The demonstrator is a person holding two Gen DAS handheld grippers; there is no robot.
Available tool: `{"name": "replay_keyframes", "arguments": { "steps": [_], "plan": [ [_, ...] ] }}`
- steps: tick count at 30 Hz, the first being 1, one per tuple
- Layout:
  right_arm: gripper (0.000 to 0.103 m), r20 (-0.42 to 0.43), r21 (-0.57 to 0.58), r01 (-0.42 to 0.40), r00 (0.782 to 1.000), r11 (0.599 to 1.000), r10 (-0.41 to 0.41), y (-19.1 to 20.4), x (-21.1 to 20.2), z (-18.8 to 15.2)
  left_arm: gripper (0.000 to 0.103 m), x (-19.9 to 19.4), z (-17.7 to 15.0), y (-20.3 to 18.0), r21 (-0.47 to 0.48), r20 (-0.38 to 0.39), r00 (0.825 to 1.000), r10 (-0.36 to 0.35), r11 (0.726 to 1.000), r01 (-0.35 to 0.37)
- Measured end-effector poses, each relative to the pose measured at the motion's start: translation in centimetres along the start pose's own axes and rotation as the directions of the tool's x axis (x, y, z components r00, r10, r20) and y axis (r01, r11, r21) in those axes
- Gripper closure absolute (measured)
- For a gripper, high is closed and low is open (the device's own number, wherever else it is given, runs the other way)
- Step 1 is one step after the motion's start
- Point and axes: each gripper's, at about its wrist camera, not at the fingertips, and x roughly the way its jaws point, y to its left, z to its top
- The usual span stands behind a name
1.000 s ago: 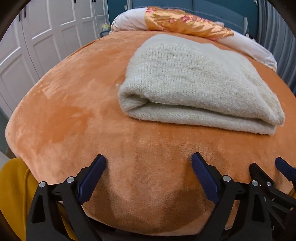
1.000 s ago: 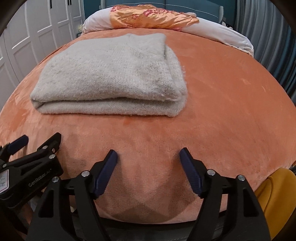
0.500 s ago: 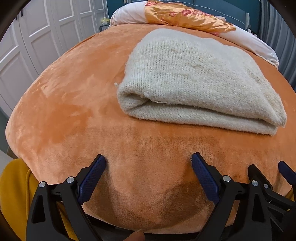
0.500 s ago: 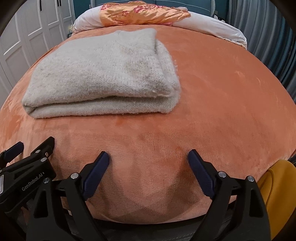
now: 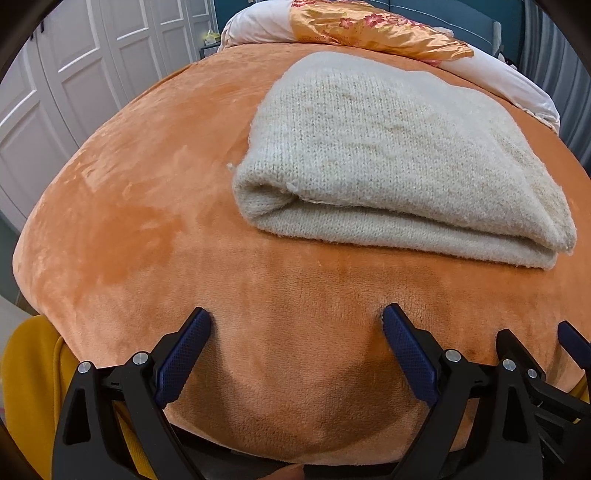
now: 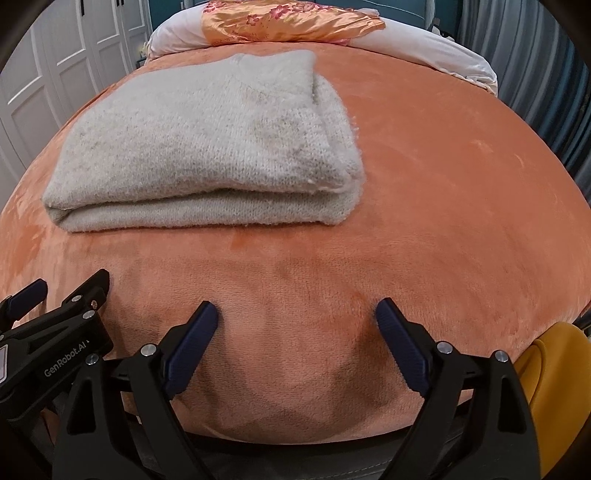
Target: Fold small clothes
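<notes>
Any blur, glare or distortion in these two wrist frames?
Left wrist: sharp; fisheye bulges the orange plush bedspread; dark vignette corners. Right wrist: folded cream knit sweater crisp, no glare; soft shadow beneath the open right gripper.

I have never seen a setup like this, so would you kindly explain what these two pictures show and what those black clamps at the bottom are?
There is no robot here: a person holds a hand-held two-finger gripper in each hand, and each carries a wide-angle camera looking forward along its fingers. That lens makes the bed bulge like a dome.

One picture is from the left gripper, the other from the right gripper. Each one's jaws, black with blue pads, stand wide apart and hold nothing. Each view also catches the other gripper at its edge.

On the orange blanket lies a cream knitted garment, already folded into a thick rectangle and untouched by either gripper. Behind it, at the head of the bed, is a white pillow with a flowered orange cloth over it. White cupboard doors stand to the left.
</notes>
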Motion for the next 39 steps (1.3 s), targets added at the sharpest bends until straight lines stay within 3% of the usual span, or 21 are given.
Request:
{"name": "replay_keyframes", "arguments": {
  "steps": [39],
  "plan": [
    [0.016,-0.008,-0.003,0.002,1.000,1.000,-0.002,0.15,0.27,0.00,0.010,0.19,0.14,0.01,0.006,-0.018,1.000,0.007,1.000,-0.007]
  ]
}}
